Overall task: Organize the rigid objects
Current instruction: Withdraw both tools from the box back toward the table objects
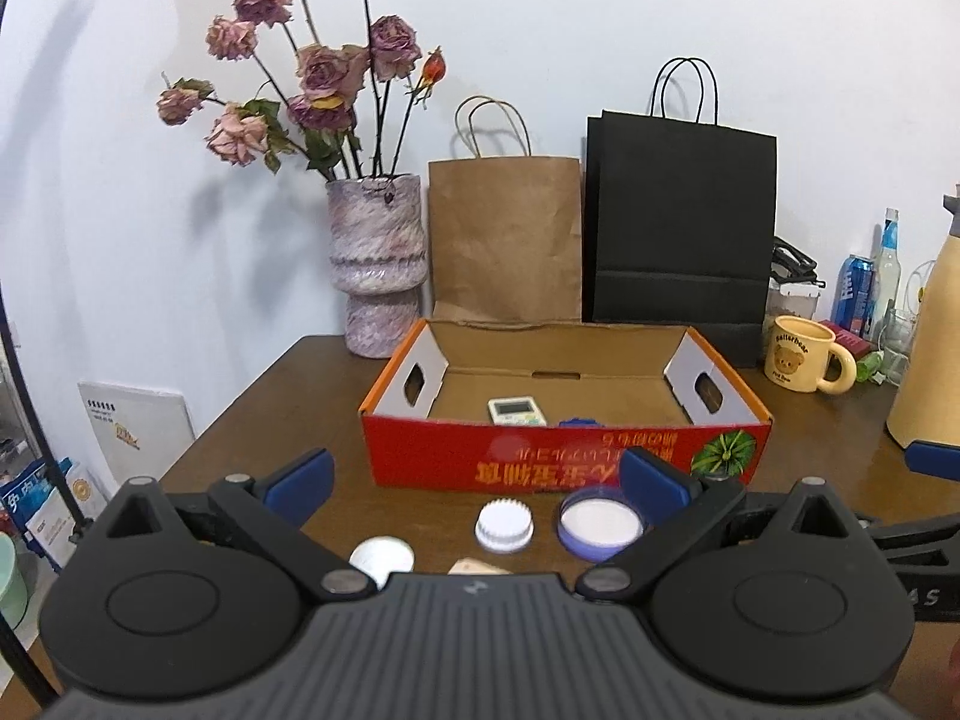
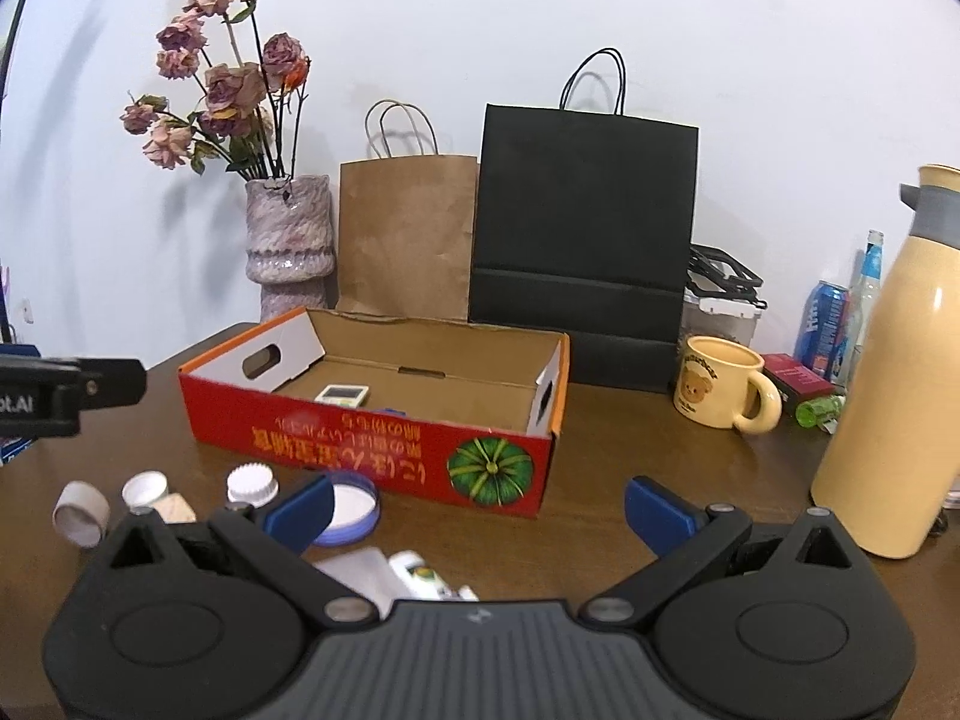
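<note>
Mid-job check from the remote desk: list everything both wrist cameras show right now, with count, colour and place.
Cardboard box: 1, red outside, open, table centre.
Small remote with screen: 1, white, inside box.
Blue item: 1, inside box, mostly hidden.
Ridged cap: 1, white, in front of box.
Shallow round lid: 1, purple rim, in front of box.
Smooth cap: 1, white, front left.
Tape roll: 1, pale, far left.
Vase of dried roses: 1, mauve, back left.
Paper bags: brown, black, behind box.
Bear mug: 1, yellow, right.
Thermos jug: 1, cream, far right.
Soda can: 1, blue, back right.
Left gripper: open, over caps.
Right gripper: open, empty.
</note>
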Action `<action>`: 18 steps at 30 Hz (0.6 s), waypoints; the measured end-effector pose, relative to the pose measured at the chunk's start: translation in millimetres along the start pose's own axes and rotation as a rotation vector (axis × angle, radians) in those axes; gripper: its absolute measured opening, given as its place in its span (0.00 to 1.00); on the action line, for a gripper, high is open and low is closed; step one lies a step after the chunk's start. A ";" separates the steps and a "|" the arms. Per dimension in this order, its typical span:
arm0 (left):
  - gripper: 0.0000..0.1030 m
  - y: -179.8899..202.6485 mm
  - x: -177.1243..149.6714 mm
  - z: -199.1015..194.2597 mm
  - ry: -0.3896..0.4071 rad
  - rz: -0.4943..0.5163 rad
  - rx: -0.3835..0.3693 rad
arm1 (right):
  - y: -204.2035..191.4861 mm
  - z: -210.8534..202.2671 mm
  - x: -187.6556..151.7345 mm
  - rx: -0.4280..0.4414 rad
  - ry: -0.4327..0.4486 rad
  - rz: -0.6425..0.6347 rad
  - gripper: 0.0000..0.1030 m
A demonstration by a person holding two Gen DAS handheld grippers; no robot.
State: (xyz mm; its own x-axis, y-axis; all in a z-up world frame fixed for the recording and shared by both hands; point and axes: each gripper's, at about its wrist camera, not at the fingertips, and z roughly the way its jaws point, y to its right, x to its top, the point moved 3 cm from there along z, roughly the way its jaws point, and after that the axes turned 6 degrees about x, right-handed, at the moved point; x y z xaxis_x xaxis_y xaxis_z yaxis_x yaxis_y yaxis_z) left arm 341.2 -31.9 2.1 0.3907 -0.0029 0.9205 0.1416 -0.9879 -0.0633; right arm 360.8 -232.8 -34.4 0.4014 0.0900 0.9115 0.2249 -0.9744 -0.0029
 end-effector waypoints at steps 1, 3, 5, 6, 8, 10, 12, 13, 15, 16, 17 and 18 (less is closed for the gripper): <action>1.00 -2.2 -2.6 -2.3 -0.002 -0.003 0.000 | 1.0 -3.3 -2.9 0.000 0.001 0.000 1.00; 1.00 -6.2 -8.0 -6.0 -0.010 -0.012 0.001 | 3.2 -9.9 -8.0 -0.001 0.000 0.001 1.00; 1.00 -11.0 -13.8 -9.5 -0.019 -0.018 0.005 | 6.7 -17.6 -13.2 -0.005 0.002 0.000 1.00; 1.00 -13.3 -15.9 -10.9 -0.022 -0.021 0.005 | 8.2 -20.9 -16.0 -0.006 0.003 0.000 1.00; 1.00 -18.4 -21.3 -13.1 -0.033 -0.024 0.013 | 12.8 -28.3 -21.9 -0.008 0.004 0.000 1.00; 1.00 -24.8 -26.5 -14.5 -0.042 -0.027 0.021 | 18.4 -33.9 -28.2 -0.012 0.002 0.003 1.00; 1.00 -30.1 -30.7 -15.2 -0.048 -0.027 0.032 | 25.6 -38.5 -35.7 -0.019 -0.005 0.008 1.00; 1.00 -33.4 -33.0 -15.5 -0.051 -0.027 0.036 | 29.2 -39.8 -38.8 -0.023 -0.010 0.009 1.00; 1.00 -38.5 -36.9 -14.8 -0.058 -0.020 0.049 | 36.2 -42.3 -46.1 -0.033 -0.023 0.006 1.00; 1.00 -41.5 -39.4 -14.3 -0.060 -0.012 0.056 | 40.6 -43.1 -50.1 -0.037 -0.032 0.004 1.00; 1.00 -44.6 -41.8 -13.5 -0.063 -0.004 0.065 | 45.1 -43.6 -54.1 -0.044 -0.044 0.000 1.00; 1.00 -47.0 -43.8 -12.6 -0.066 -0.001 0.073 | 48.1 -43.5 -57.6 -0.047 -0.054 -0.004 1.00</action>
State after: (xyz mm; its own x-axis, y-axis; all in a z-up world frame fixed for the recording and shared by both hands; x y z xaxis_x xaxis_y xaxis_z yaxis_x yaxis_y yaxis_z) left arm 305.9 12.7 -30.4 0.4494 0.0106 0.8933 0.2071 -0.9739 -0.0927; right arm 309.9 -293.9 -69.2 0.4486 0.1034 0.8877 0.1847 -0.9826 0.0211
